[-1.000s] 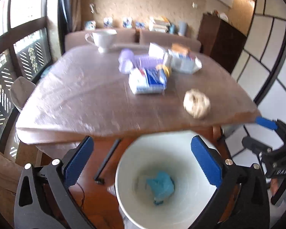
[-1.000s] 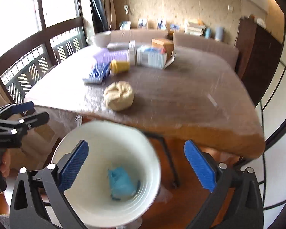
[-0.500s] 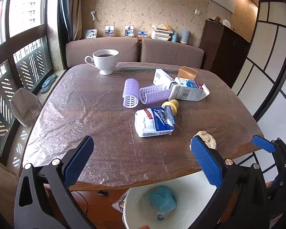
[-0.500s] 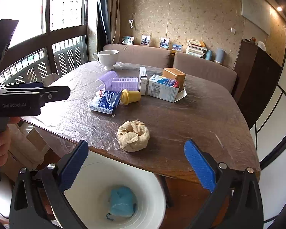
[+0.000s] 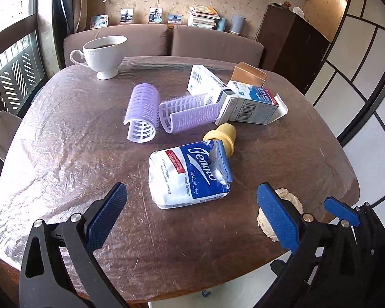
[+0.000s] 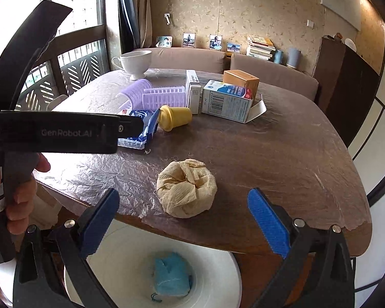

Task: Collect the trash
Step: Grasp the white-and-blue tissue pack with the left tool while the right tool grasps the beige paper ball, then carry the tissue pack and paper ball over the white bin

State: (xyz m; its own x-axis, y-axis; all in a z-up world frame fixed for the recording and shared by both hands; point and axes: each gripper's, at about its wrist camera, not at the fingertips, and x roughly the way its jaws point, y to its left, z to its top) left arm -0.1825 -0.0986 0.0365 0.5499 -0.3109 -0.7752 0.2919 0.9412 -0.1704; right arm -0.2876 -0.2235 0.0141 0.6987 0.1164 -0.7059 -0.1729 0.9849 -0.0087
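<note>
A crumpled beige paper wad (image 6: 186, 188) lies near the table's front edge; it shows partly behind my left finger in the left wrist view (image 5: 290, 200). My right gripper (image 6: 183, 224) is open and empty, just short of the wad. My left gripper (image 5: 192, 215) is open and empty above the table, just in front of a torn blue-white tissue pack (image 5: 190, 173). A white bin (image 6: 218, 277) stands below the table edge with a blue crumpled mask (image 6: 172, 277) inside.
On the brown table (image 5: 64, 154) lie two purple hair rollers (image 5: 143, 113), a yellow cap (image 5: 222, 138), several cartons (image 5: 249, 102) and a white cup of coffee (image 5: 104, 52). A sofa and a dark cabinet stand behind.
Both grippers rose from over the bin and moved forward over the table edge. The bin has dropped to the bottom of both views. Both stayed open.
</note>
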